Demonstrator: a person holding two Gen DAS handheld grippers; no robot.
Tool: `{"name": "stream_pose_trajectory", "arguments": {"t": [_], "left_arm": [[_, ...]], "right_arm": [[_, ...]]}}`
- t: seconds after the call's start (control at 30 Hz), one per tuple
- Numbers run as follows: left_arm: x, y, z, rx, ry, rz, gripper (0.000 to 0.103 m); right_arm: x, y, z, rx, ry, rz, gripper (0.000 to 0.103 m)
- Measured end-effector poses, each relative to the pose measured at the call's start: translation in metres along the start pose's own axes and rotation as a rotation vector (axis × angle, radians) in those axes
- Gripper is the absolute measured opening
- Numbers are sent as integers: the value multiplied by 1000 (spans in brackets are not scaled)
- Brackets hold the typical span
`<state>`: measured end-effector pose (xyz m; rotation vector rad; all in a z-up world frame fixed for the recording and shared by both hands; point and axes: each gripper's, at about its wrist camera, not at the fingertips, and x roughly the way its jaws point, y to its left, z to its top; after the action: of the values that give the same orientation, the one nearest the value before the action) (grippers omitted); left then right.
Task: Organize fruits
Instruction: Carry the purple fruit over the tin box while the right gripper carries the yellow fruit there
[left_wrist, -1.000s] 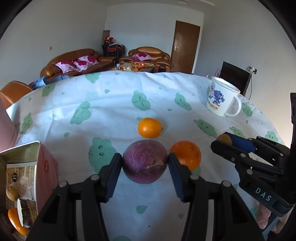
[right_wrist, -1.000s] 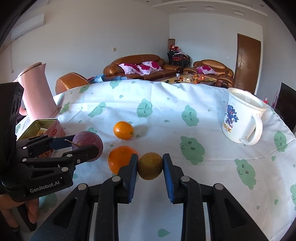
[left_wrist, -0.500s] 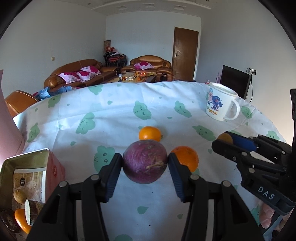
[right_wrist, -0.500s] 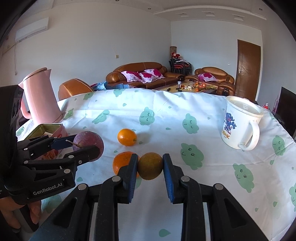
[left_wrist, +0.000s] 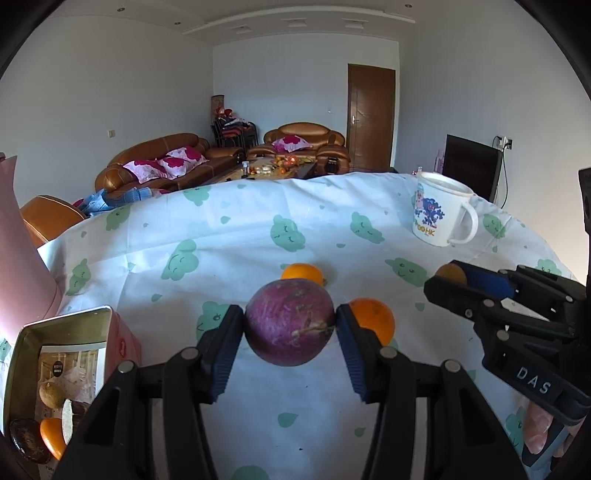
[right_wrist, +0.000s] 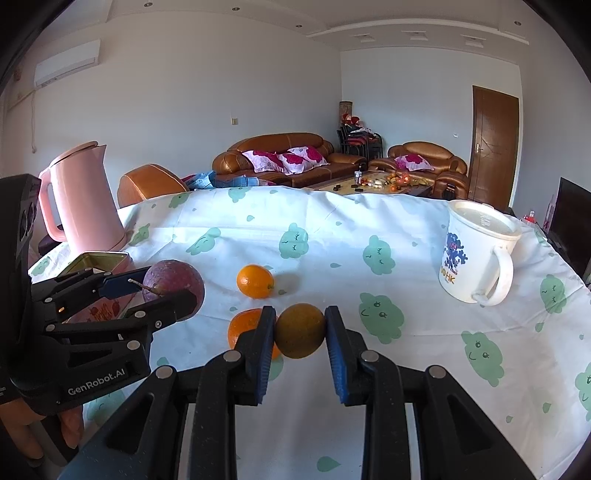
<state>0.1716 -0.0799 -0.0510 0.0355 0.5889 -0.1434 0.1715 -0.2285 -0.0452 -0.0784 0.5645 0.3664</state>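
My left gripper (left_wrist: 290, 323) is shut on a purple passion fruit (left_wrist: 289, 322), held above the patterned tablecloth (left_wrist: 229, 236); the same fruit (right_wrist: 173, 284) shows at the left of the right wrist view. My right gripper (right_wrist: 300, 330) is shut on a brownish-green round fruit (right_wrist: 300, 330), whose tip (left_wrist: 450, 274) peeks out in the left wrist view. Two oranges lie on the cloth: a far one (right_wrist: 255, 281) (left_wrist: 302, 272) and a near one (right_wrist: 245, 328) (left_wrist: 373, 319) partly hidden behind the fingers. An open metal tin (left_wrist: 27, 343) at the lower left holds several fruits.
A white mug with a blue cartoon print (right_wrist: 476, 254) stands at the right of the table. A pink kettle (right_wrist: 83, 199) stands at the far left behind the tin (right_wrist: 99, 258). A hand (left_wrist: 539, 432) grips the right tool. Sofas and a door lie beyond.
Both grippers have tilted up a little with their fruits still held, so the table and oranges sit lower in view. The two oranges on the cloth have not moved.
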Motion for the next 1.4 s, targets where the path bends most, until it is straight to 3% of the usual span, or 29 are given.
{"name": "stream_pose_trajectory", "arguments": {"t": [1.4], "left_arm": [[-40, -1, -8, 2, -186, 53, 53]], "right_arm": [[-41, 10, -6, -48, -213, -27, 29]]}}
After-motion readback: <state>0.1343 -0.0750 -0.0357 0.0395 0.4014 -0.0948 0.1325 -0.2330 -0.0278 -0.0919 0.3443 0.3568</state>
